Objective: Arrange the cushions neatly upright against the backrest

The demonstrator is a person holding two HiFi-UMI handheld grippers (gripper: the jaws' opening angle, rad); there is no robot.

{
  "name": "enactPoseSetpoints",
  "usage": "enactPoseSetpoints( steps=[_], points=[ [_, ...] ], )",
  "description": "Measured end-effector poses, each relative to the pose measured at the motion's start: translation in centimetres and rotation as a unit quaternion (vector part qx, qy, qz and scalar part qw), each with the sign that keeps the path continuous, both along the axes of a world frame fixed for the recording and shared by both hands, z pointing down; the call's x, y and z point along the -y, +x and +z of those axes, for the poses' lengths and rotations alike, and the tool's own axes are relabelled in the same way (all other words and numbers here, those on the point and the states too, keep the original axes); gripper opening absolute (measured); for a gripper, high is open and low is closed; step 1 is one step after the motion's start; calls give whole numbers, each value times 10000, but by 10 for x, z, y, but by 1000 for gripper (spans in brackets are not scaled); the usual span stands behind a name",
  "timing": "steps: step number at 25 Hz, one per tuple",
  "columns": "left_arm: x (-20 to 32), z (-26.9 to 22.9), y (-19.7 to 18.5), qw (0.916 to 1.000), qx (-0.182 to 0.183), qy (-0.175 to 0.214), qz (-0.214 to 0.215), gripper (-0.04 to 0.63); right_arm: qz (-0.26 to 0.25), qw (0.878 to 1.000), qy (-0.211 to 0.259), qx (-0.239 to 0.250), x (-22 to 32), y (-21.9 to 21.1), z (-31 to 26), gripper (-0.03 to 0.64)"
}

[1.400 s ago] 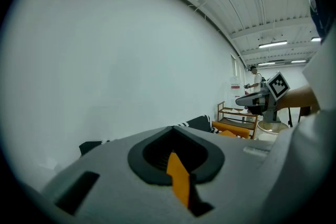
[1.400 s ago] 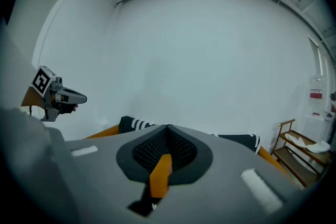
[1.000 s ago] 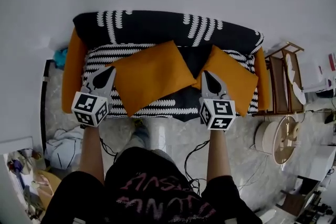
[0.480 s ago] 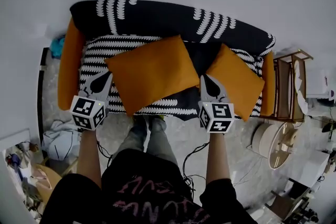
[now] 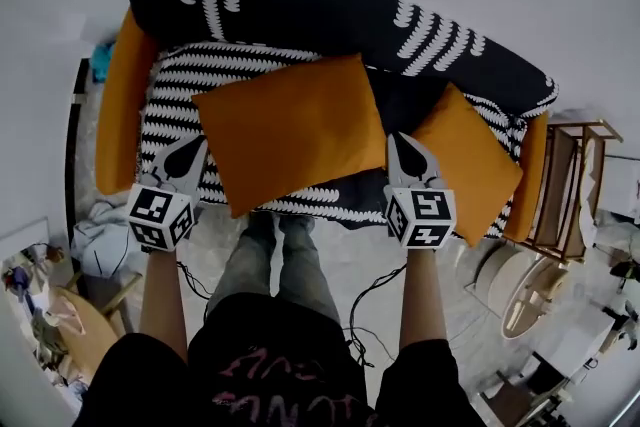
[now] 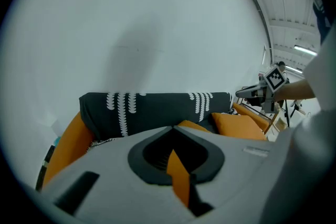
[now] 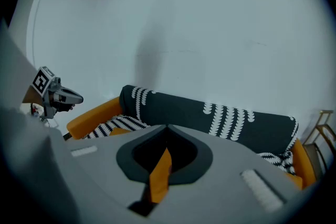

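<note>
A large orange cushion (image 5: 290, 130) lies flat and askew on the striped seat (image 5: 175, 100); its top also shows in the left gripper view (image 6: 191, 126). A smaller orange cushion (image 5: 470, 160) lies flat at the seat's right end (image 6: 239, 124). The black backrest (image 5: 330, 10) with white print runs behind them. My left gripper (image 5: 193, 147) hovers just off the big cushion's left edge, jaws shut (image 6: 173, 129). My right gripper (image 5: 405, 143) sits in the gap between the two cushions, also shut (image 7: 167, 127). A thin orange strip shows in each jaw seam; no cloth hangs from either tip.
Orange armrests (image 5: 120, 105) close both sofa ends. A wooden rack (image 5: 565, 185) and a round object (image 5: 525, 300) stand right of the sofa. Cables (image 5: 375, 290) and clothes (image 5: 100, 250) lie on the floor by my legs (image 5: 275, 250). A plain wall backs the sofa.
The sofa has grown larger in the head view. Both grippers have come lower, staying either side of the big cushion. Neither cushion has shifted on the seat.
</note>
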State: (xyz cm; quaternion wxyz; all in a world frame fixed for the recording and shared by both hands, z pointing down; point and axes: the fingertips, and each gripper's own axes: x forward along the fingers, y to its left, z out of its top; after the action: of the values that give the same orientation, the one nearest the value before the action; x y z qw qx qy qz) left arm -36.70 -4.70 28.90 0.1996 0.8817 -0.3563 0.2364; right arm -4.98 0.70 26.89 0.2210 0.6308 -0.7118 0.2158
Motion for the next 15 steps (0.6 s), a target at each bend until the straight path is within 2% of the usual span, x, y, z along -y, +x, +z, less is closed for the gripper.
enactPoseSetpoints(
  steps=[3,8,12,15],
  points=[
    [6,17,8,9999,25,-48,-107,3,-143,9997,-205,35,5,14,29,12],
    [13,55,1,9961,-149,-357,-799,33,-264,9980,-550,148,9,31,78,12],
    [7,100,4,9954,326,-551,-716,93,-397,9954,-852,171,20,43,124,14],
    [3,133,8,9932,531,-797,-666,125,-410,9934,-1029,283,27,47,153,46]
  ],
)
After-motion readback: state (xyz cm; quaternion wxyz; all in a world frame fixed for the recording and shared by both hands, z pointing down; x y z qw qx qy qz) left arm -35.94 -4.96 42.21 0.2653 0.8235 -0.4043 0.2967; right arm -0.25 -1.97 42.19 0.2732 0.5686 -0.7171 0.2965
